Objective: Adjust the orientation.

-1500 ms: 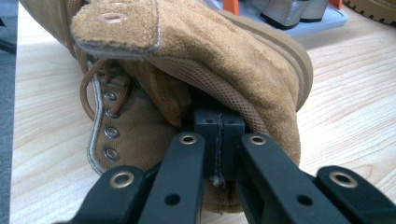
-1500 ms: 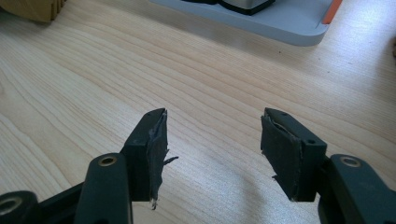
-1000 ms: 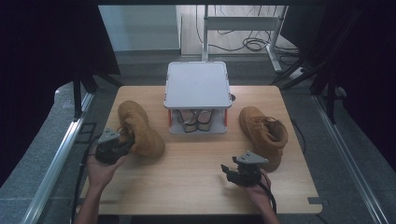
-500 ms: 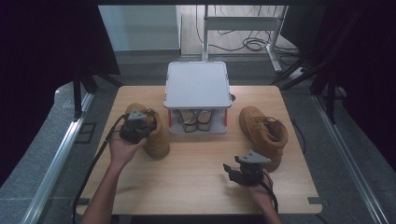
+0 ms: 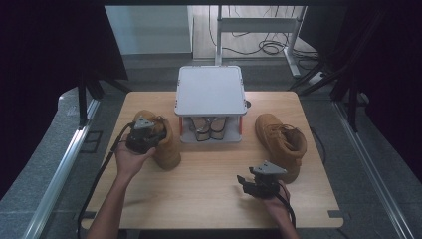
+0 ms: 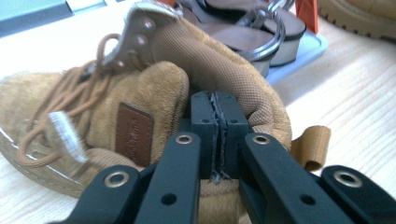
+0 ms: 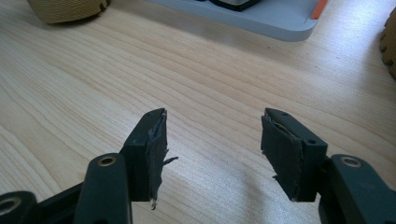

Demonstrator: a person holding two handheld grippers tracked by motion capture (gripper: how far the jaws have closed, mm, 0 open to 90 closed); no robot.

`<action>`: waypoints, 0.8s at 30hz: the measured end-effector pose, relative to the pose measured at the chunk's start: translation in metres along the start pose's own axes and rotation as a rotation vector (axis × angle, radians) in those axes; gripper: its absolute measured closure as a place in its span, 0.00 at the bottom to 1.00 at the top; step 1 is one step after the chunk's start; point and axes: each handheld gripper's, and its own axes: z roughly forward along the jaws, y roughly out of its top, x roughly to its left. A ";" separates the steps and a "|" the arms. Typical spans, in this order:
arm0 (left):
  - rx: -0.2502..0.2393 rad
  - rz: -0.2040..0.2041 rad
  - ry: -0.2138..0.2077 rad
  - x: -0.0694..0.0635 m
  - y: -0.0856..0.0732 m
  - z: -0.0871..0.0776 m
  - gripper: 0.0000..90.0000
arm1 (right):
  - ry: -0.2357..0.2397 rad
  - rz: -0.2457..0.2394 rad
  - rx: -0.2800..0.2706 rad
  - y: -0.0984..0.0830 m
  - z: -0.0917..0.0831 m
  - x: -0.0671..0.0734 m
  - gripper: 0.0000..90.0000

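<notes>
Your left gripper (image 5: 144, 133) sits at the left side of the wooden table (image 5: 209, 199), raised against the back of the left boot (image 5: 164, 144). In the left gripper view its two jaws are pressed together with only a thin seam between the pads, and the padded collar of that boot (image 6: 224, 70) bulges out just above and around their tips, so they look clamped on the collar's edge, though the pinched material itself is hidden. The laces (image 6: 56, 116) and a brown label (image 6: 134, 133) lie to the left of the jaws, and a tan pull loop (image 6: 313, 147) hangs to the right.

At the table's middle, near the far edge, stands a grey rack (image 5: 210, 92) with red posts, holding a pair of strappy sandals (image 5: 209, 127) on its lower shelf.

Further right, the right boot (image 5: 281, 142) rests on its sole, well apart from the first one.

Your right gripper (image 5: 261, 181) hovers near the front edge, just beside that boot's toe. In the right gripper view its jaws stand wide apart over bare wood, holding nothing.
</notes>
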 end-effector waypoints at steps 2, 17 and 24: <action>-0.026 -0.010 -0.003 -0.001 0.002 -0.005 0.97 | -0.002 0.001 -0.001 0.000 0.000 -0.001 0.46; -0.114 0.038 -0.056 -0.033 -0.001 -0.042 0.97 | -0.003 0.002 -0.001 0.000 0.000 0.000 0.46; -0.114 0.048 -0.088 -0.051 -0.010 -0.041 0.97 | -0.003 0.000 0.004 0.000 0.000 0.001 0.46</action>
